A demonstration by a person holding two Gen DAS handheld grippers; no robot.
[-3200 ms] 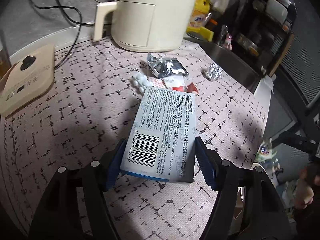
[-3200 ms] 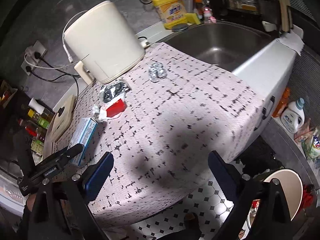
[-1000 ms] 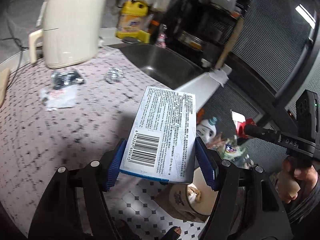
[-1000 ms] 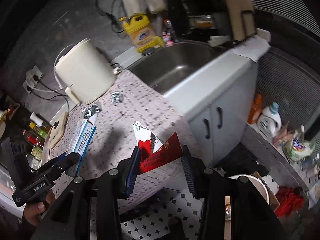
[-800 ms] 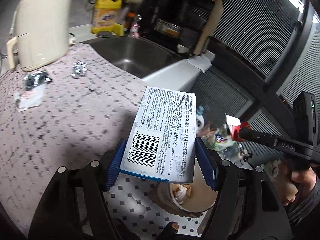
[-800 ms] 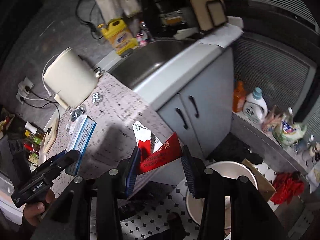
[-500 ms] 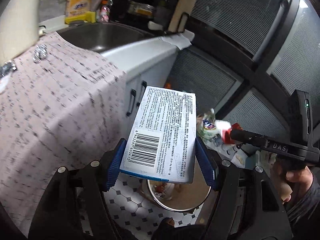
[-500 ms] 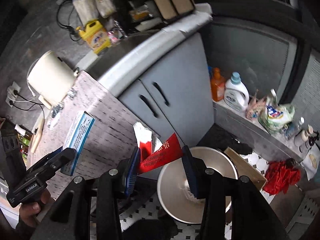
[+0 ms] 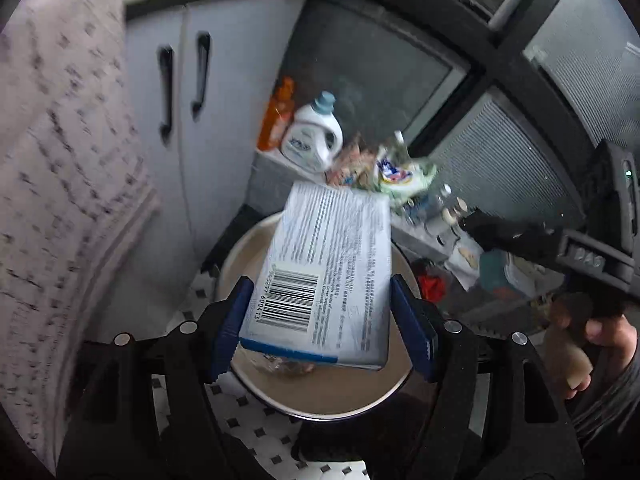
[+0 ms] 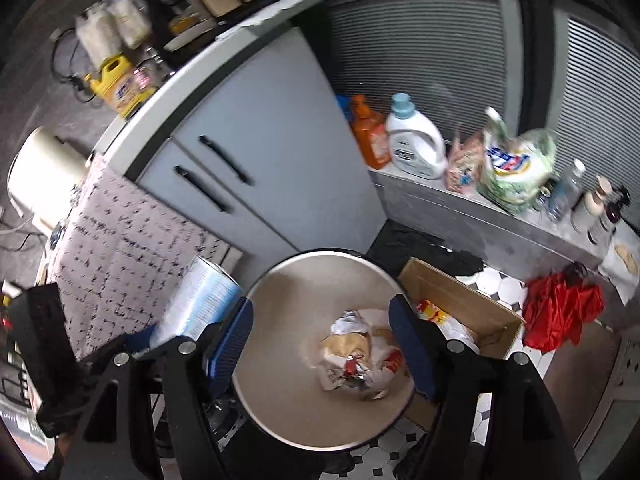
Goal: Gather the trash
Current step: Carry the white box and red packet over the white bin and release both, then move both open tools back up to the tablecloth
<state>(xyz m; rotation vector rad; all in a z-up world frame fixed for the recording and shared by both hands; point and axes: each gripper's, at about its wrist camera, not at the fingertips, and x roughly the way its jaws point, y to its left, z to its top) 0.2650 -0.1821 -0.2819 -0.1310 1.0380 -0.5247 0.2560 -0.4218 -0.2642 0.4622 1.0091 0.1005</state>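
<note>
The opening left gripper brackets the white barcoded carton; the empty right gripper opens, frame centre.

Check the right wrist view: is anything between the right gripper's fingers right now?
No. The right gripper has nothing between its opening jaws; only the trash bin with crumpled wrappers shows below it.

Tiled floor carries round bin, cardboard box, red cloth.
</note>
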